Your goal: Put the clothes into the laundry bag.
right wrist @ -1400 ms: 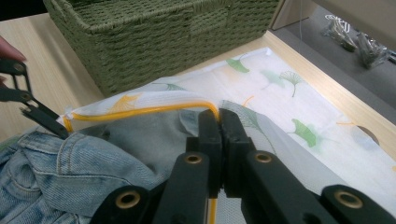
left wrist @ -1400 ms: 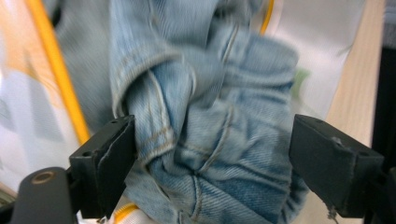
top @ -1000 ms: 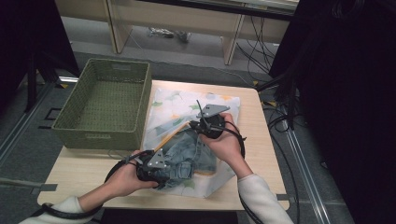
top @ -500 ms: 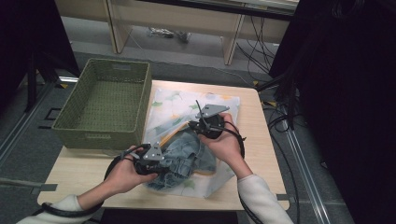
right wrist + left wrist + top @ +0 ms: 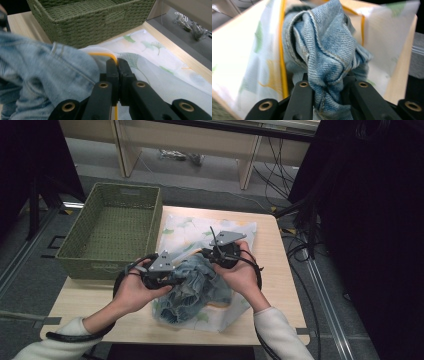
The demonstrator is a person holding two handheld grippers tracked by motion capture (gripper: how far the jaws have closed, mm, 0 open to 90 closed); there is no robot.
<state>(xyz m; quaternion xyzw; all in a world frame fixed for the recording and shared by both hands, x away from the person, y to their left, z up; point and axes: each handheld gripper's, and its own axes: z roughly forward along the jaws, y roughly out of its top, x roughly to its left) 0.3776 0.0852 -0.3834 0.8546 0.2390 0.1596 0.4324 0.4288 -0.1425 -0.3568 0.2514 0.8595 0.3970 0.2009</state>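
Wooden tabletop (image 5: 280, 270), dim room behind. Left tool (image 5: 331, 86) clamped on a wad of denim garment (image 5: 329, 47); right tool (image 5: 117, 67) pinched tight on the mesh bag (image 5: 190, 232) at its yellow-edged mouth. Denim sits half inside the bag, between both hands, left nearer. Wrists angled inward. Green basket (image 5: 112, 227) left.

Bench (image 5: 280, 270): pale wood top, light grain, standing on a grey floor.
Floor (image 5: 45, 270): grey, with a metal rail running along each side.
Far furniture (image 5: 190, 140): light wooden desk legs and panel.
Cables (image 5: 275, 170): black, bundled beyond the bench's far right corner.
Right side (image 5: 370, 220): dark, unlit.
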